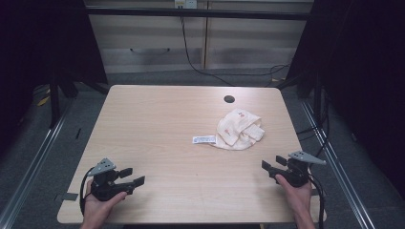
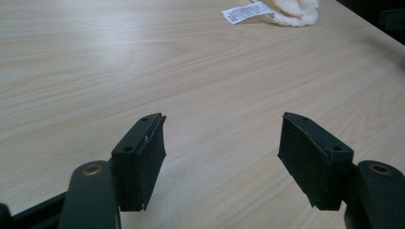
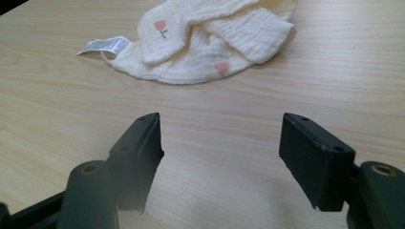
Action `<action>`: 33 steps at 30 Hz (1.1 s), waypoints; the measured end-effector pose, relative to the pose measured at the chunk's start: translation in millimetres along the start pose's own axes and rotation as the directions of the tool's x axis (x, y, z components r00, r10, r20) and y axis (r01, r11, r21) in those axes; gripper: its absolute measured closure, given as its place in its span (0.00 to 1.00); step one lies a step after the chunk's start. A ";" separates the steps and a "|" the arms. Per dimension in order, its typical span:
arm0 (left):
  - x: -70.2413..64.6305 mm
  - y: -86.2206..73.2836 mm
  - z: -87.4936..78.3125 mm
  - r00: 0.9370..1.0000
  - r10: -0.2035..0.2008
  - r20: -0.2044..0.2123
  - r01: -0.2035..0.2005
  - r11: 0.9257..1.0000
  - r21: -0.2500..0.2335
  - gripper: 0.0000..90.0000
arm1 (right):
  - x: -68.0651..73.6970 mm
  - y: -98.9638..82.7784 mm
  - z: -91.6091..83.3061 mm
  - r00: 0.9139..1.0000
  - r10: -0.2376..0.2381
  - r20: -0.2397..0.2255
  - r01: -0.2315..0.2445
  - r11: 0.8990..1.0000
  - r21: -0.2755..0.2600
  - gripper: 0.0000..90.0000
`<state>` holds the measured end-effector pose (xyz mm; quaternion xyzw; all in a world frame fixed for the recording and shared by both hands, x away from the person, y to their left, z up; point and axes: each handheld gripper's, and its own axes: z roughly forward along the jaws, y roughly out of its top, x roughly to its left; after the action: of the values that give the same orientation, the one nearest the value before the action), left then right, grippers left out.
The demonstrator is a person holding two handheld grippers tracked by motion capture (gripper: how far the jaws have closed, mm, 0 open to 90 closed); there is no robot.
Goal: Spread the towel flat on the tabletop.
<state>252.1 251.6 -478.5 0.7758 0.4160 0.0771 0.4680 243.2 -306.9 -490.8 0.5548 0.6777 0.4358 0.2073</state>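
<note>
Spanning the scene, the pale wood-grain rectangular table (image 1: 157,124) carries a crumpled cream muslin cloth (image 1: 239,130) right of centre, its white label (image 1: 204,139) alongside, with left gripper (image 1: 132,177) and right gripper (image 1: 271,164) near the front edge, both gaping, empty.

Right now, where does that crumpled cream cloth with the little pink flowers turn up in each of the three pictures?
High view: the cream cloth lies right of the table's centre, nearer the far edge.
Left gripper view: a bit of it sits at the top edge, right of middle.
Right gripper view: it lies across the top centre, beyond the open jaws.
Shared landmark: the white label at the cloth's edge, seen in all three views.
</note>
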 end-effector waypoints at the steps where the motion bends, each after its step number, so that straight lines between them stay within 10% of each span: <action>1: -0.2 0.0 0.7 1.000 0.006 0.004 -0.006 1.000 0.002 0.36 | 1.4 0.3 0.1 1.000 0.003 -0.003 -0.003 1.000 0.004 0.34; 17: 0.1 1.1 6.0 0.999 0.041 0.012 -0.041 0.999 0.029 0.35 | 19.2 44.8 24.9 0.982 -0.166 -0.089 0.174 0.982 0.080 0.38; 28: 0.9 0.5 3.3 0.999 0.050 0.016 -0.050 0.998 0.025 0.35 | 13.8 98.5 95.5 0.961 -0.222 -0.166 0.248 0.955 0.159 0.40; 33: 0.4 1.0 0.7 0.998 0.055 0.014 -0.055 0.998 0.013 0.35 | 7.0 115.3 121.5 0.969 -0.198 -0.149 0.228 0.949 0.219 0.41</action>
<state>253.3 251.2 -478.2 0.7906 0.3917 0.0819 0.4635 399.9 -256.1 -459.7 0.4704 0.7921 0.3617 0.1434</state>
